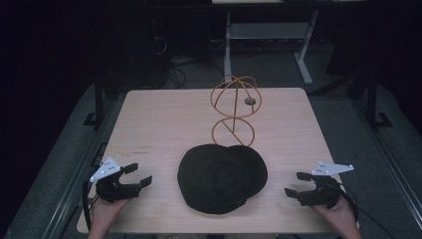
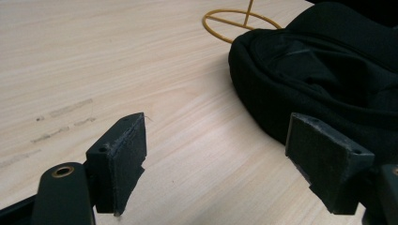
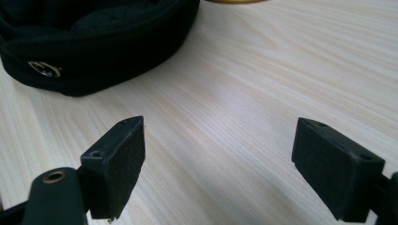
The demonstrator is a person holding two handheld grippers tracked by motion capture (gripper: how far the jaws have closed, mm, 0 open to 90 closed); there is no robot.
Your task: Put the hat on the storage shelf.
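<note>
High view, cap: the black cap [image 1: 221, 178] lies flat on the wooden table [image 1: 149, 124] near your edge, between your two grippers, its wider run going left to right.
High view, stand: the gold wire stand [image 1: 233, 108] rises just behind the cap, towards the far edge.
High view, grippers: your left gripper [image 1: 139, 176] and right gripper [image 1: 294, 184] rest on the table on either side, both pointing inward at the cap; the two gaps look about equal (too close to name a nearer hand).
Left gripper view, jaws: spread wide with nothing between them; the cap [image 2: 328, 70] lies ahead and off to the right, past the right-hand jaw.
Right gripper view, jaws: also wide apart and empty; the cap [image 3: 94, 42], with a small metal emblem [image 3: 43, 68] on its side, lies ahead to the left.
</note>
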